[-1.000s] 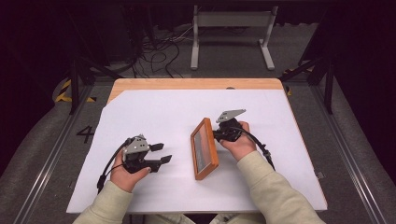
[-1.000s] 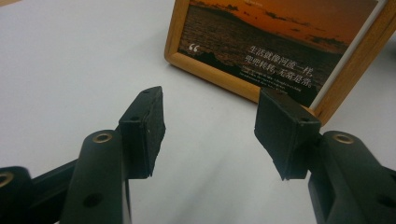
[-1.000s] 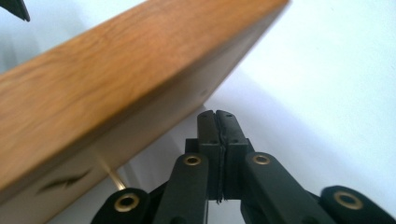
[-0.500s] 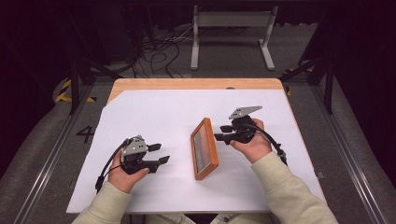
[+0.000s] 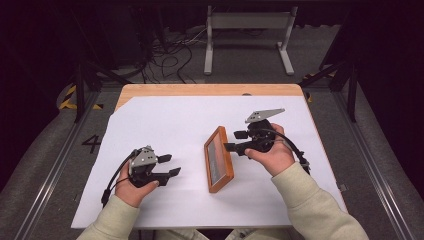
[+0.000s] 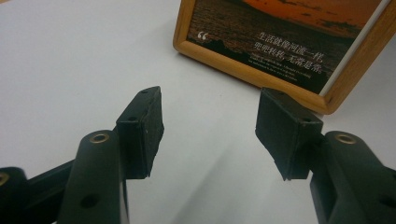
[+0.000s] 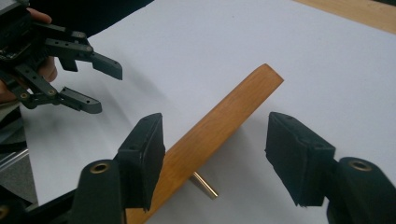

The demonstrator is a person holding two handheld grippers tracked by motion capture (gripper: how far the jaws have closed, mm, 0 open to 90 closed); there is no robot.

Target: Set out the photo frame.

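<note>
Right gripper (image 5: 236, 140): one, hand-held, raised just right of the frame (image 5: 218, 159). Jaws have just been opening and stand apart, the frame's top edge below the gap, pads clear of the wood.

Left gripper (image 5: 170, 165): one, low over the sheet (image 5: 165, 120), well left of the frame. Jaws apart, nothing between them; it points toward the frame's picture side.

Frame: one, wooden, standing on its long edge near the middle of the worktop (image 5: 200, 89). Long axis runs from the near edge to the far edge, far end leaning slightly right. Picture face turned to the left gripper, showing a dark sunset print with white lettering; plain back turned to the right gripper. A brass peg (image 7: 204, 185) sticks out low on the back.

Sheet: one, white, covering most of the worktop; bare wood shows along the far edge.

Surroundings: a grey stand (image 5: 247, 37) and loose cables (image 5: 167, 52) on the floor beyond. Nothing lies between either gripper and the frame.
</note>
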